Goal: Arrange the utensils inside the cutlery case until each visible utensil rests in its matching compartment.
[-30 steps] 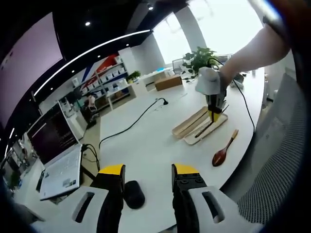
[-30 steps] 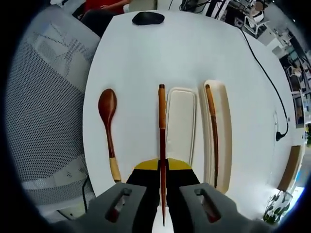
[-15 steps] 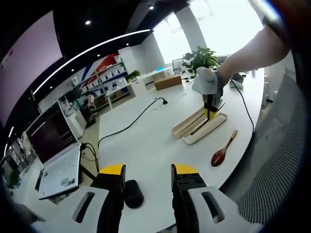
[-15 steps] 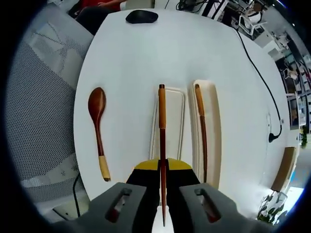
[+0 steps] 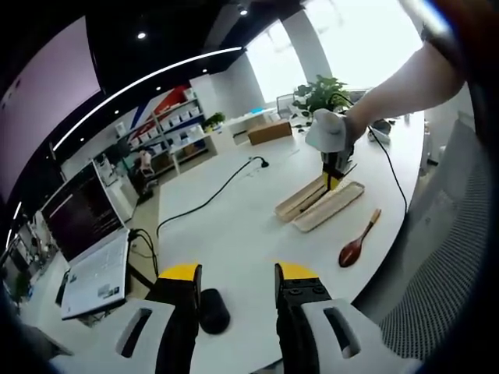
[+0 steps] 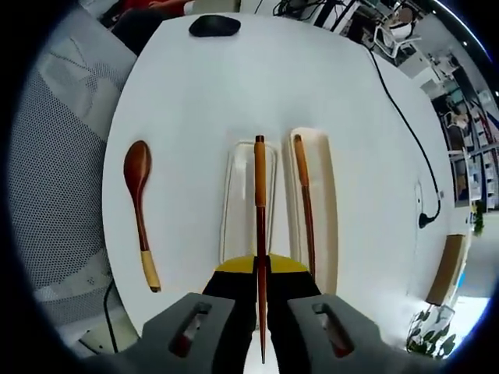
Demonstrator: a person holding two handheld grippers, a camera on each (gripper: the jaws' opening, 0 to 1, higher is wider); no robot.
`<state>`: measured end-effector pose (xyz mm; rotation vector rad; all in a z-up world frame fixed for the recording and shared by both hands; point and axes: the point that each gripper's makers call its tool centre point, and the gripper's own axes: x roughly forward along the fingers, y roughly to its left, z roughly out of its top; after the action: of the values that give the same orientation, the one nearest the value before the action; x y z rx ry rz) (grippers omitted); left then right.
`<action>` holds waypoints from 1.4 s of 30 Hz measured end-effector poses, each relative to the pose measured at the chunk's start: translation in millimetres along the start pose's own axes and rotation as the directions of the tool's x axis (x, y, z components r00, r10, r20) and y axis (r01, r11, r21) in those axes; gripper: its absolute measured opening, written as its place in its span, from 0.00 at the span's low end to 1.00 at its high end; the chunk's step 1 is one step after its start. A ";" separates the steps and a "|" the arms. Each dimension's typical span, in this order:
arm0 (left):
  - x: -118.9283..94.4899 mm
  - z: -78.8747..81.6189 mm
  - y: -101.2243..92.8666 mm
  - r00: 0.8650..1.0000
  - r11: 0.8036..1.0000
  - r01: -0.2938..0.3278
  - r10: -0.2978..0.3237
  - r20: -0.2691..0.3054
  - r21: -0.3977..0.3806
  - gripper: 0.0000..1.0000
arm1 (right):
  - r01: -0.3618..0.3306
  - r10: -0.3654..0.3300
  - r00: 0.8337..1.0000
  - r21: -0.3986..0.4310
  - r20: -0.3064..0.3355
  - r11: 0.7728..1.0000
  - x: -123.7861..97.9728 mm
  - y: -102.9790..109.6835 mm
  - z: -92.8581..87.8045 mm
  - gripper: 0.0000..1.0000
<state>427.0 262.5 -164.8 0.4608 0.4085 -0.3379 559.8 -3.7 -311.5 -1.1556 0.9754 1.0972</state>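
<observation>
Right gripper view: right tool (image 6: pixel 261 269) clenched on a chopstick (image 6: pixel 260 202); left tool (image 5: pixel 234 274) released, empty.

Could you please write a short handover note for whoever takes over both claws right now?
Right claw: shut on a dark wooden chopstick, held over the cream two-part cutlery case.
Left claw: open, empty, near a black mouse.
Done: the other wooden chopstick lies in the case's right-hand tray.
Left: place the held chopstick, then the brown wooden spoon, lying on the white table.
</observation>
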 end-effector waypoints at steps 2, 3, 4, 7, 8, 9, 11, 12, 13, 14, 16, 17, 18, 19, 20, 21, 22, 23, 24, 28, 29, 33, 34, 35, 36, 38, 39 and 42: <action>0.1 0.0 0.2 1.000 1.000 -0.001 0.001 0.001 0.000 0.38 | 0.018 -0.018 1.000 -0.008 -0.001 1.000 0.1 -3.2 0.1 0.00; 0.0 0.2 0.1 1.000 1.000 0.000 0.000 0.002 -0.002 0.38 | 0.025 -0.025 1.000 -0.009 -0.003 1.000 0.0 -4.8 -0.3 0.00; 0.1 0.0 -0.2 1.000 1.000 0.001 -0.001 0.002 -0.002 0.38 | 0.029 -0.029 1.000 -0.009 -0.005 1.000 0.4 -6.2 -0.8 0.00; 0.3 -0.1 -1.1 1.000 1.000 0.005 -0.005 0.002 0.001 0.38 | 0.042 -0.042 0.999 -0.005 0.001 0.999 -0.3 -10.1 0.2 0.00; 0.5 -0.2 -1.5 1.000 1.000 0.007 -0.007 0.002 0.002 0.38 | 0.048 -0.048 0.999 -0.006 0.002 0.999 -0.2 -11.6 0.3 0.00; 0.7 -0.4 -1.8 1.000 1.000 0.009 -0.009 0.001 0.002 0.38 | 0.061 -0.061 0.998 -0.006 0.005 0.998 -0.4 -14.3 0.5 0.00; 1.1 -0.8 -1.9 1.000 1.000 0.010 -0.010 -0.001 0.004 0.38 | 0.073 -0.073 0.997 -0.006 0.011 0.997 -0.7 -17.6 1.2 0.00; 1.2 -1.0 -1.7 1.000 1.000 0.009 -0.009 -0.001 0.003 0.38 | 0.074 -0.074 0.997 -0.002 0.010 0.997 -0.5 -18.9 0.9 0.00; 1.3 -0.8 -1.4 1.000 1.000 0.008 -0.008 0.000 0.001 0.38 | 0.074 -0.074 0.997 0.001 0.010 0.997 -0.3 -20.1 0.7 0.00; 1.3 -0.8 -1.3 1.000 1.000 0.008 -0.008 0.000 0.000 0.38 | 0.085 -0.085 0.996 -0.001 0.014 0.996 -0.2 -23.0 1.4 0.00; 1.6 -1.3 -1.4 1.000 1.000 0.009 -0.009 -0.001 0.001 0.38 | 0.090 -0.090 0.996 0.001 0.014 0.996 -0.6 -25.0 2.1 0.00; 1.6 -1.3 -1.5 1.000 1.000 0.009 -0.009 -0.001 0.001 0.38 | 0.098 -0.098 0.995 0.001 0.017 0.995 -1.0 -26.5 2.7 0.00; 1.6 -1.4 -1.5 1.000 1.000 0.009 -0.009 -0.001 0.001 0.38 | 0.107 -0.107 0.994 0.001 0.020 0.994 -1.1 -28.8 3.5 0.00; 1.5 -1.3 -1.4 1.000 1.000 0.009 -0.009 -0.001 0.000 0.38 | 0.112 -0.112 0.993 0.003 0.022 0.994 -1.0 -30.2 4.0 0.00; 1.5 -1.2 -1.5 1.000 1.000 0.009 -0.009 -0.001 0.000 0.38 | 0.126 -0.126 0.992 0.004 0.028 0.992 -0.9 -33.1 5.2 0.00; 1.6 -1.5 -1.3 1.000 1.000 0.010 -0.010 -0.001 0.000 0.38 | 0.131 -0.131 0.991 0.005 0.030 0.991 -0.8 -34.3 5.5 0.00; 1.7 -1.9 -1.1 1.000 1.000 0.010 -0.010 -0.002 0.000 0.38 | 0.134 -0.134 0.991 0.005 0.031 0.991 -0.3 -34.9 6.0 0.00; 1.8 -2.3 -1.1 1.000 1.000 0.011 -0.011 -0.003 -0.001 0.38 | 0.142 -0.142 0.989 0.002 0.032 0.990 0.0 -36.4 6.4 0.00; 2.0 -2.7 -1.4 1.000 1.000 0.013 -0.013 -0.005 0.000 0.38 | 0.149 -0.149 0.988 -0.002 0.030 0.989 0.5 -37.8 6.5 0.00; 2.1 -3.4 -1.8 1.000 1.000 0.016 -0.016 -0.009 0.003 0.38 | 0.182 -0.182 0.983 -0.026 0.030 0.983 1.0 -44.9 7.4 0.00; 2.1 -3.4 -1.9 1.000 1.000 0.016 -0.016 -0.010 0.002 0.38 | 0.191 -0.191 0.981 -0.028 0.032 0.981 0.8 -46.8 7.6 0.00; 2.2 -3.8 -2.3 1.000 1.000 0.018 -0.018 -0.013 0.001 0.38 | 0.224 -0.223 0.974 -0.058 0.029 0.973 2.0 -53.9 6.8 0.00; 2.2 -3.9 -2.5 1.000 1.000 0.019 -0.019 -0.013 0.000 0.38 | 0.226 -0.224 0.974 -0.060 0.029 0.972 2.3 -54.1 6.8 0.00; 2.1 -4.0 -2.5 1.000 1.000 0.019 -0.019 -0.014 0.001 0.38 | 0.233 -0.231 0.972 -0.063 0.032 0.971 2.9 -55.5 7.4 0.00; 2.0 -4.1 -2.2 1.000 1.000 0.018 -0.018 -0.015 0.000 0.38 | 0.237 -0.235 0.971 -0.062 0.033 0.970 3.1 -56.2 7.6 0.00; 1.8 -4.2 -1.7 1.000 1.000 0.016 -0.016 -0.015 -0.002 0.38 | 0.246 -0.244 0.969 -0.067 0.033 0.967 3.7 -58.0 7.8 0.00; 1.7 -4.2 -1.7 1.000 1.000 0.015 -0.015 -0.015 -0.002 0.38 | 0.254 -0.252 0.967 -0.077 0.034 0.964 3.9 -59.2 8.2 0.00; 1.5 -4.5 -1.9 1.000 1.000 0.015 -0.015 -0.018 -0.002 0.38 | 0.271 -0.268 0.963 -0.088 0.039 0.959 4.0 -61.2 8.9 0.00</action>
<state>426.2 262.7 -169.9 0.4595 0.4301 -0.3479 620.8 2.0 -302.1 -1.3045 0.7266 0.9425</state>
